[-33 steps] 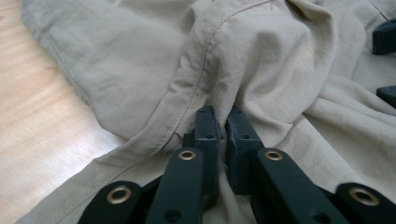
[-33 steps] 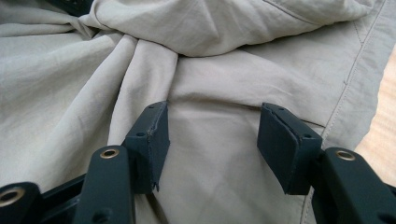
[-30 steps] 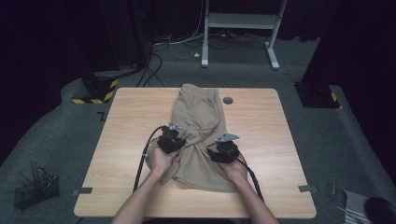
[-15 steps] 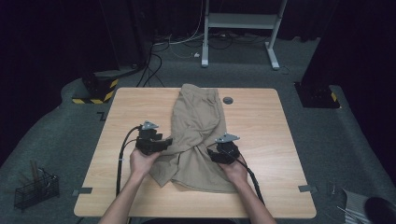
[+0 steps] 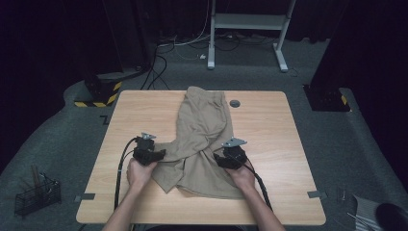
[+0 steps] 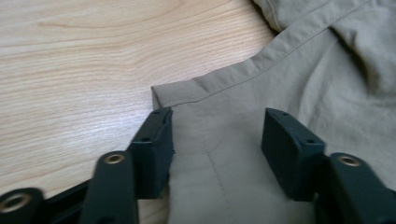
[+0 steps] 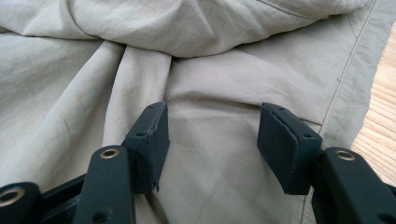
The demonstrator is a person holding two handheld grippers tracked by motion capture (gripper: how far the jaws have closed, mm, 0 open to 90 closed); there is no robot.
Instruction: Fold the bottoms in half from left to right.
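A khaki garment (image 5: 202, 130) lies crumpled along the middle of the wooden table (image 5: 274, 134). My left gripper (image 5: 161, 155) sits at its near left edge. In the left gripper view the jaws (image 6: 217, 135) straddle a hemmed corner of the fabric (image 6: 224, 102), which lies flat between the pads untouched. These jaws have just been closing a little and still stand apart. My right gripper (image 5: 219, 159) rests on the garment's near right part. Its jaws (image 7: 215, 135) stand open over wrinkled cloth (image 7: 210, 70), with a seamed edge and bare wood to the right.
A small grey disc (image 5: 235, 103) lies on the table beside the garment's far end. On the floor are a black wire basket (image 5: 36, 195) at the left, a yellow-striped base (image 5: 98, 94), a white frame (image 5: 250, 21) and cables behind the table.
My left gripper has moved left from the garment's middle to its left edge, drawing a corner of cloth outward, and its jaws have opened off the fabric. The right gripper has stayed still.
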